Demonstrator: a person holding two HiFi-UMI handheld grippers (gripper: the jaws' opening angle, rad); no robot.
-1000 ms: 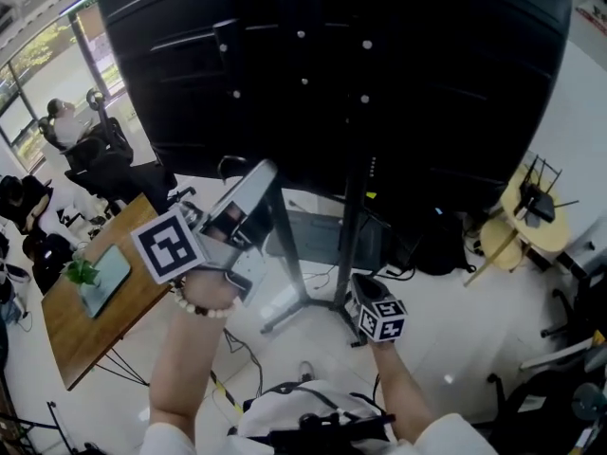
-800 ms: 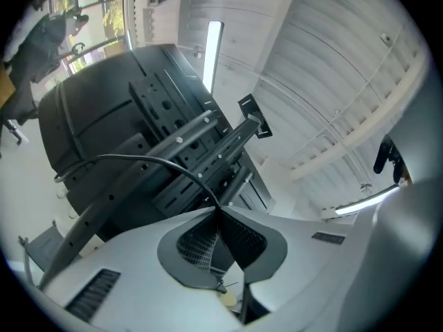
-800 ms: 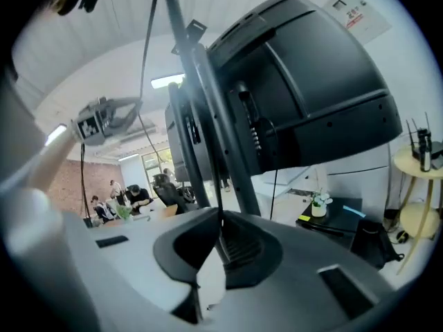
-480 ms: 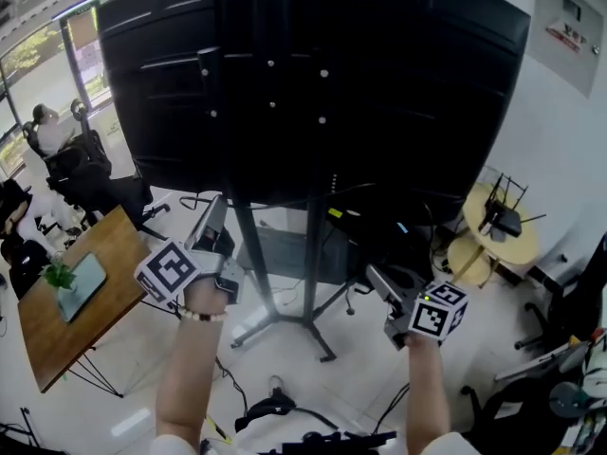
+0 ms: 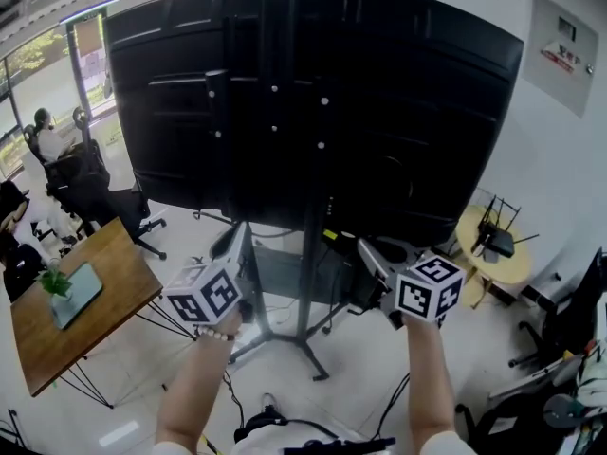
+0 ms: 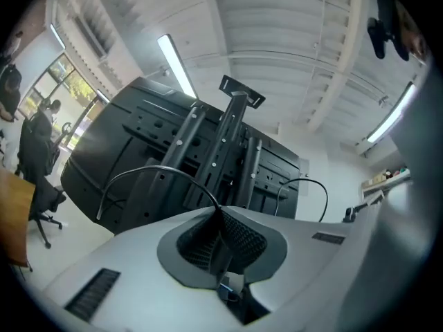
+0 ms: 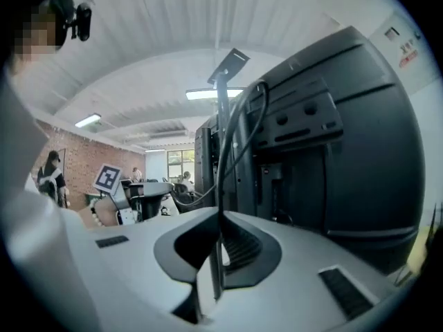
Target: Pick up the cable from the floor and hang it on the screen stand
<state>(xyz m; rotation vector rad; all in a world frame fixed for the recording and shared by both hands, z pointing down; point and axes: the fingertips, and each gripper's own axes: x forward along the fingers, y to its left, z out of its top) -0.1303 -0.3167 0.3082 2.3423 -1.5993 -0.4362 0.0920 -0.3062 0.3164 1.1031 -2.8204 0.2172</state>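
Note:
The thin black cable [image 6: 149, 173] rises from between the jaws of my left gripper [image 6: 220, 221], which is shut on it, and arcs off to the left. My right gripper [image 7: 220, 232] is shut on another stretch of cable [image 7: 243, 113] that climbs along the stand's upright post [image 7: 223, 95]. In the head view the big black screen's back [image 5: 398, 112] fills the top, and its stand [image 5: 308, 245] runs down to the floor. My left gripper [image 5: 230, 250] sits just left of the stand and my right gripper [image 5: 368, 254] just right of it, both near the screen's lower edge.
A wooden desk [image 5: 66, 311] with a small plant stands at the left, with office chairs [image 5: 90, 183] behind it. A round yellow table [image 5: 488, 249] is at the right, beside the white wall. Black leads [image 5: 261, 415] lie on the floor near the stand's feet [image 5: 285, 344].
My left gripper has dropped from a raised position to beside the stand. My right gripper has moved up and to the right. The head view has tilted up to take in more of the screen.

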